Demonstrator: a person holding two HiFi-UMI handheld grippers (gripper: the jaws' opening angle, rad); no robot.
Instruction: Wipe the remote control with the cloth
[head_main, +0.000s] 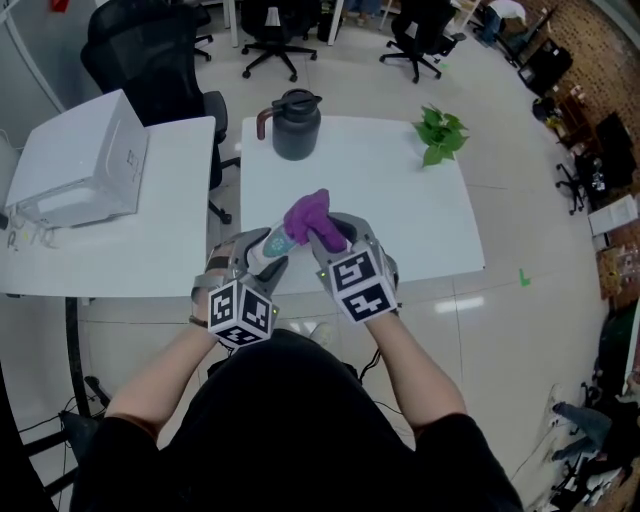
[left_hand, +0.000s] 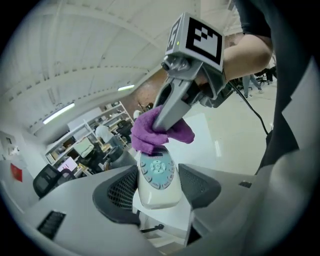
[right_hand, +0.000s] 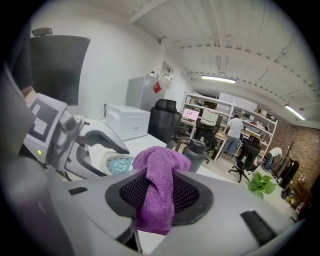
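A white remote control (left_hand: 157, 179) with a pale blue keypad sits between the jaws of my left gripper (left_hand: 159, 186), which is shut on its lower end and lifts it above the table's near edge. In the head view the remote control (head_main: 272, 246) points up and to the right from the left gripper (head_main: 256, 262). My right gripper (head_main: 338, 238) is shut on a purple cloth (head_main: 310, 217), and the cloth (left_hand: 156, 131) presses on the remote's top end. From the right gripper view, the cloth (right_hand: 159, 190) hangs between the jaws of the right gripper (right_hand: 161, 194), with the keypad (right_hand: 119, 164) just left of it.
A dark grey jug (head_main: 294, 124) stands at the back of the white table (head_main: 400, 200), a small green plant (head_main: 440, 134) at its back right. A white box-shaped machine (head_main: 78, 162) sits on the neighbouring table to the left. Office chairs (head_main: 150, 60) stand behind.
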